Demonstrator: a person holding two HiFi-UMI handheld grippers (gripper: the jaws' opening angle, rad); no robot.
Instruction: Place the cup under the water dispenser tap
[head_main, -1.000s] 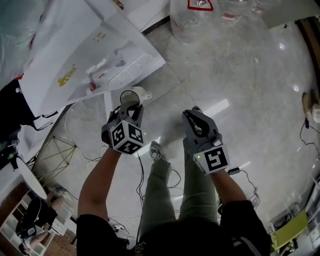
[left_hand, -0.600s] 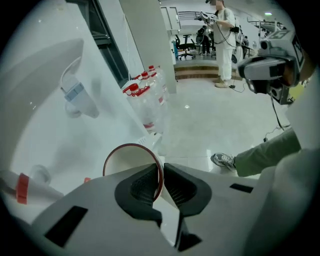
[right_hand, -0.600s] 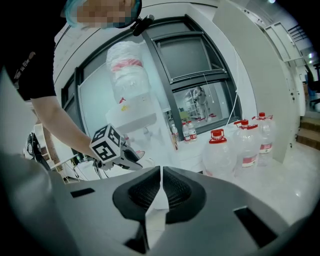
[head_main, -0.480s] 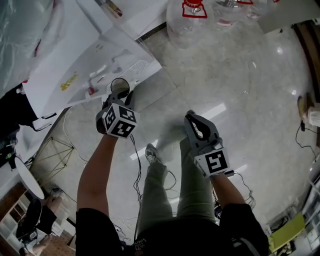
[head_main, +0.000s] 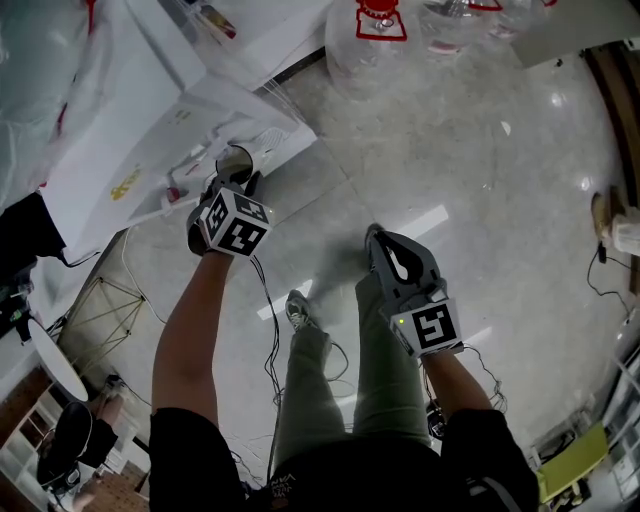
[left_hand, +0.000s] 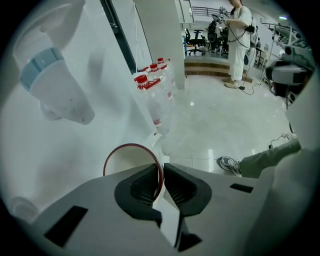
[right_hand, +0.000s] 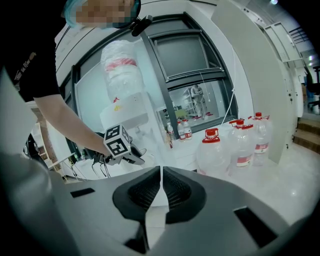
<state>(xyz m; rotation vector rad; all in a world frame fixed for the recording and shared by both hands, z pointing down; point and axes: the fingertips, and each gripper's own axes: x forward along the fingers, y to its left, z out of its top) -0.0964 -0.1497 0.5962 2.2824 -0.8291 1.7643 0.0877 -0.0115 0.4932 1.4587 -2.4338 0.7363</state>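
- Since a second ago: the left tool has carried the cup up the head view, off the bare floor and in against the front of the water dispenser. The right tool has shifted only a little.
- Left tool: jaws nearly together, pinched on the cup's wall at the rim, one pad inside the cup and the other outside. Grip looks firm (the rim sits straight in the slot).
- Cup position: in the air, mouth up, at the edge of the grilled drip tray. In the left gripper view a tap with a blue band hangs above and to the left of the cup's mouth, so the two are not yet lined up.
- Right tool: jaws fully closed on nothing, held low over the floor, well apart from the dispenser. Its view takes in the water bottles standing by the wall.
- Progress: pick-up and carry done, approach nearly done.
- Left to do, as I judge it: slide the cup further in under the tap, set it on the tray, open the tool and withdraw.
- Whether the cup's base touches the tray I cannot tell.
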